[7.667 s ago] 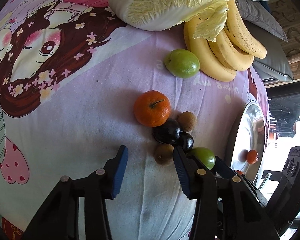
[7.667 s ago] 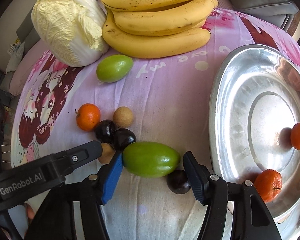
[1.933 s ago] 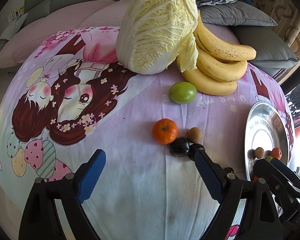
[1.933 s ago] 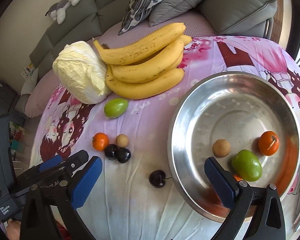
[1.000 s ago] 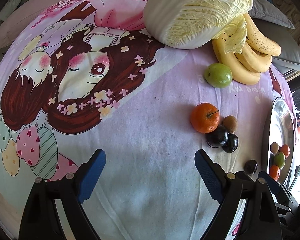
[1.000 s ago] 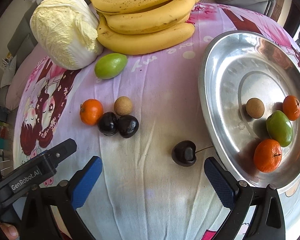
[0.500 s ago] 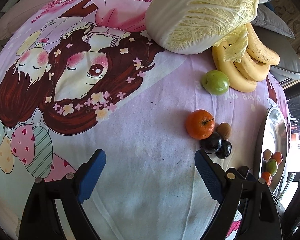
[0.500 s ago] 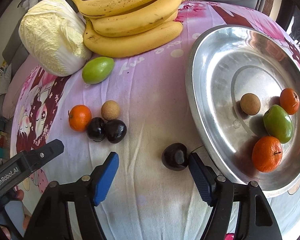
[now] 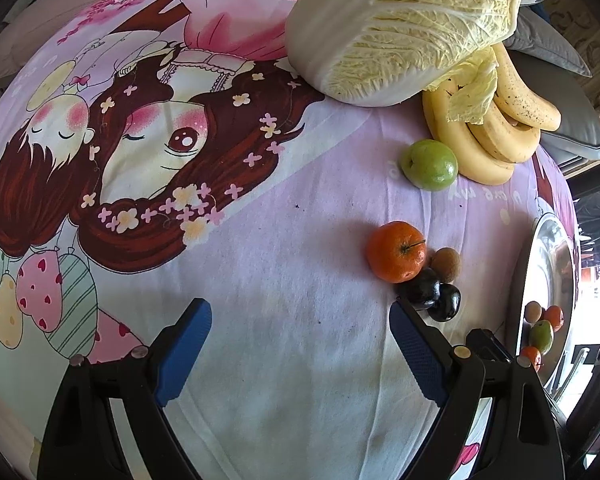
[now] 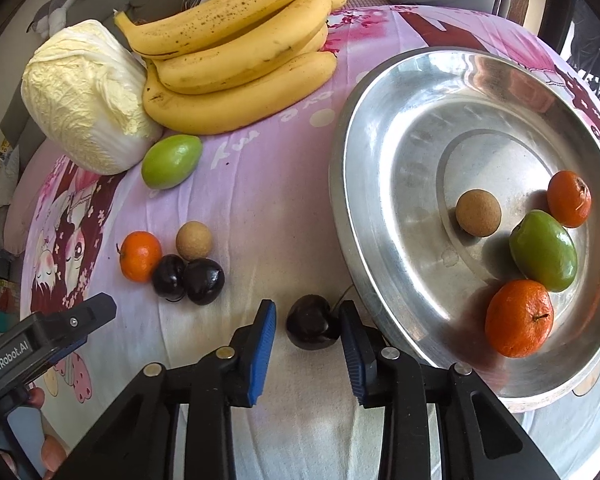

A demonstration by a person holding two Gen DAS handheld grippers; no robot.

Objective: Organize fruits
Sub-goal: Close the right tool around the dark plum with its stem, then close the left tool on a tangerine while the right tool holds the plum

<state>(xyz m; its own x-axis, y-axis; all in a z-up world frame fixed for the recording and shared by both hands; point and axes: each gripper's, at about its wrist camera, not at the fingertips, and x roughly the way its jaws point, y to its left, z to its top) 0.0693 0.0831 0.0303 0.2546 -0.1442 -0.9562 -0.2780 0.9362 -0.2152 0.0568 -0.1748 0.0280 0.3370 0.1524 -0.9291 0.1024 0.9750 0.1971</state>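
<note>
Left hand-held gripper (image 10: 52,336) labelled "GenRobot.AI"; cloth (image 10: 260,208) lettering reads upside down.

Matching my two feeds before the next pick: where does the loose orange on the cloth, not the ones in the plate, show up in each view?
Left wrist view: the orange sits right of centre, just above two dark fruits.
Right wrist view: the orange sits left of centre, leftmost in its small cluster.
Shared landmark: the banana bunch, upper right in the left wrist view and top centre in the right wrist view.
</note>
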